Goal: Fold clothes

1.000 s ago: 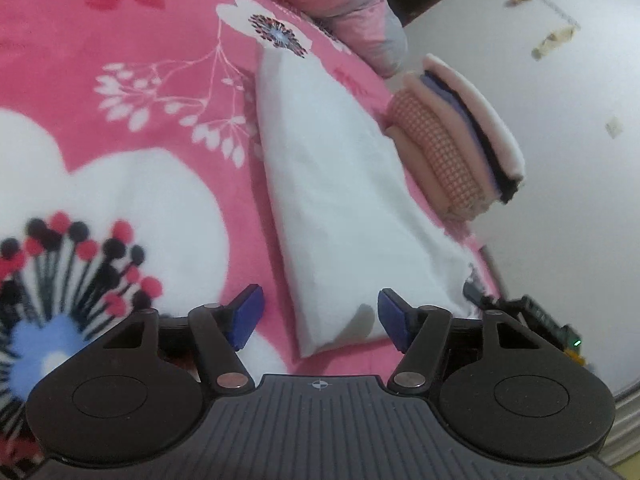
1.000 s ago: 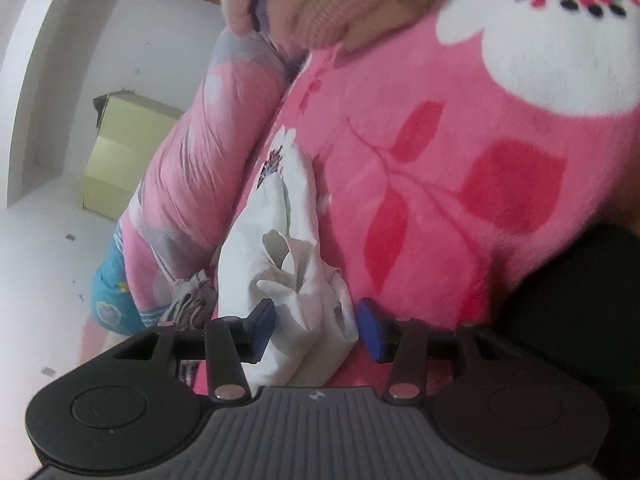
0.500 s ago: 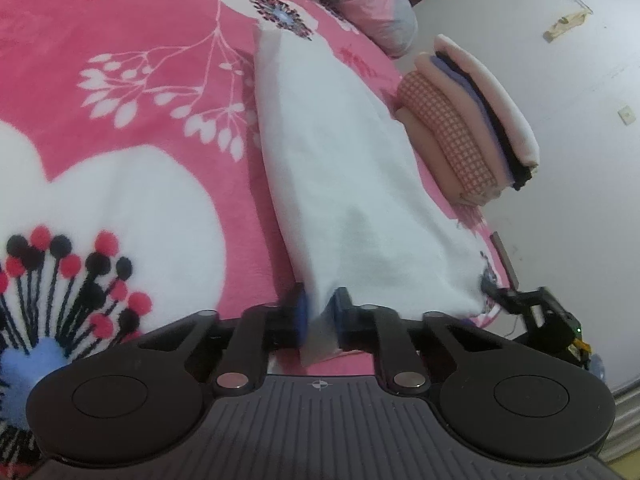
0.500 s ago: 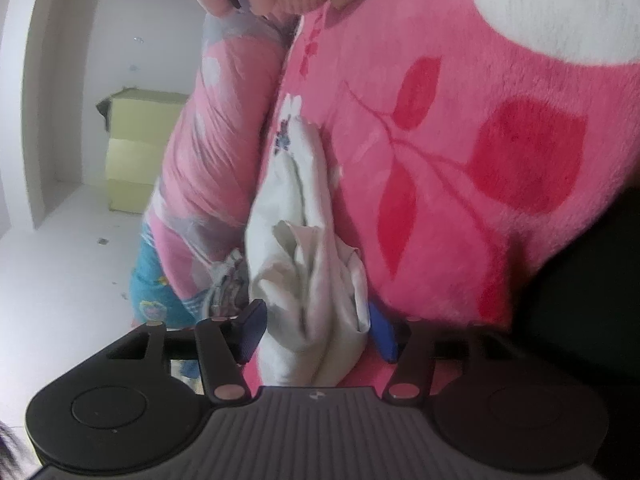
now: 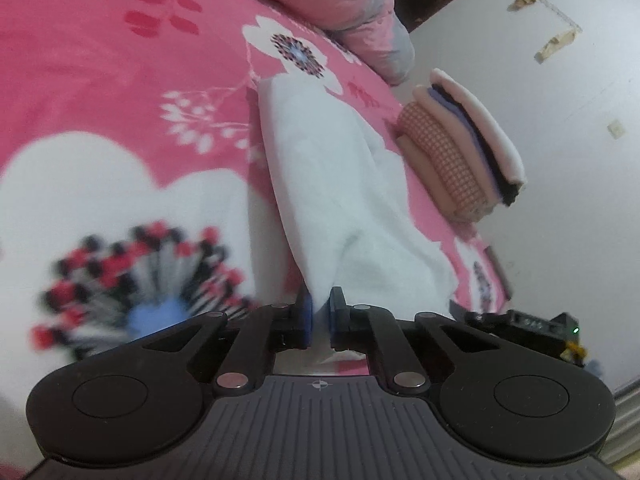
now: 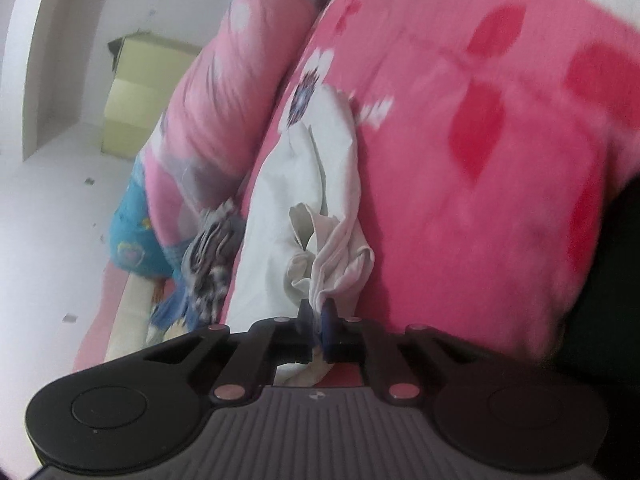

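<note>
Since my left gripper (image 5: pixel 319 312) and right gripper (image 6: pixel 317 314) are each clamped on one end of the white garment (image 5: pixel 332 184), it runs lengthwise toward 12 o'clock on the bed (image 5: pixel 100 80), equally near both.

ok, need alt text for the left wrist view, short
The left hand-held gripper is shut on the near corner of a white garment lying lengthwise on a pink floral blanket. A stack of folded clothes sits to the garment's right, near the bed's edge.
</note>
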{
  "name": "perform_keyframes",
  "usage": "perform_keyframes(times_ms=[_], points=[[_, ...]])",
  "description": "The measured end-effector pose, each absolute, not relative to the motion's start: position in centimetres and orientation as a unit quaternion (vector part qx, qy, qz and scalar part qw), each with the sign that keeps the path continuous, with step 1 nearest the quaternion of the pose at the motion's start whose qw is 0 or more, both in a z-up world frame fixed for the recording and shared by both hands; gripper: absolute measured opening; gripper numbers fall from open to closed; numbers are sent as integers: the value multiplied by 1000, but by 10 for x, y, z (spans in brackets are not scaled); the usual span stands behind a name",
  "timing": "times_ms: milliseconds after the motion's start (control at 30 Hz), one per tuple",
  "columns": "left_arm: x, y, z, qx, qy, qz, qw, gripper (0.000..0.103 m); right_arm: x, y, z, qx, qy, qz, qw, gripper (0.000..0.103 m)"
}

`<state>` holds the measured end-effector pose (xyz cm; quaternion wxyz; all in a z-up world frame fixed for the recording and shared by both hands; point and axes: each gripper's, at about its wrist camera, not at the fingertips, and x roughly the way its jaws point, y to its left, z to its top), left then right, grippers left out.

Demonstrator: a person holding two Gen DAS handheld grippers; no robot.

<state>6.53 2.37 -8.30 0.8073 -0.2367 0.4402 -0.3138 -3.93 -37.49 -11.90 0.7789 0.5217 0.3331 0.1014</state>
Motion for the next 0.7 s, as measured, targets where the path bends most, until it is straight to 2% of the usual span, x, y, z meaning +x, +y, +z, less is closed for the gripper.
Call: perform_keyframes(times_ms=[67, 100, 167, 233, 300, 467, 567, 700], points=[[60, 26, -88, -220, 443, -310, 812, 11, -44, -369, -123, 514, 339, 103, 781, 5], [58, 25, -90, -207, 443, -303, 818, 19, -46, -370, -124, 507, 341, 90, 787, 8], [54, 23, -88, -182, 435, -293, 832, 22, -51, -373, -123, 494, 341, 57, 798, 23], [47, 23, -82, -161, 418, -287, 847, 29, -61, -380, -110, 472, 315, 32, 823, 28], [39, 23, -71, -128, 392, -266, 871, 38, -72, -385, -93, 436, 284, 5, 854, 29], [24, 22, -43, -95, 334, -255, 903, 51, -84, -364, -53, 302, 211, 13, 930, 28], [21, 1, -31, -57, 297, -256, 918, 52, -74, -323, -46, 181, 192, 41, 964, 26], [25, -38, -34, -5, 281, -281, 918, 52, -52, -280, -56, 64, 210, 56, 974, 13]])
